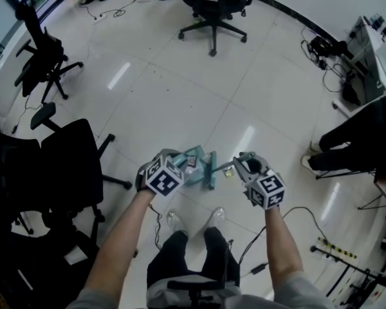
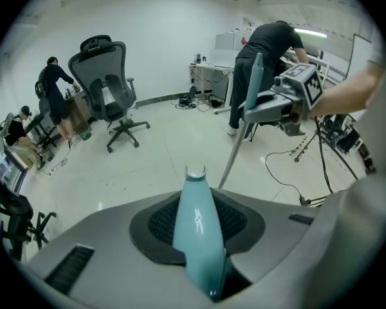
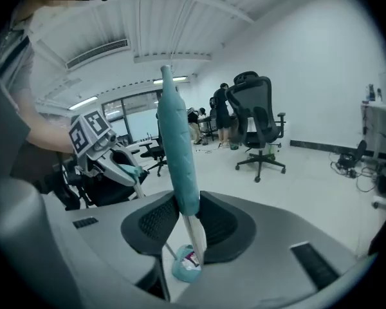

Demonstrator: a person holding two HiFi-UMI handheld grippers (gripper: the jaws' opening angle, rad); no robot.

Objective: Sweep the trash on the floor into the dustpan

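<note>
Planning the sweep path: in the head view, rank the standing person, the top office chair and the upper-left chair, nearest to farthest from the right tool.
1. Standing person, at the right edge, nearest the right tool.
2. Top office chair, ahead at the top centre.
3. Upper-left chair, far across on the left.

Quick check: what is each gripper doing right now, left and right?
Left gripper: closed on the teal dustpan handle.
Right gripper: closed on the broom handle, at the bottom of its teal grip.
</note>
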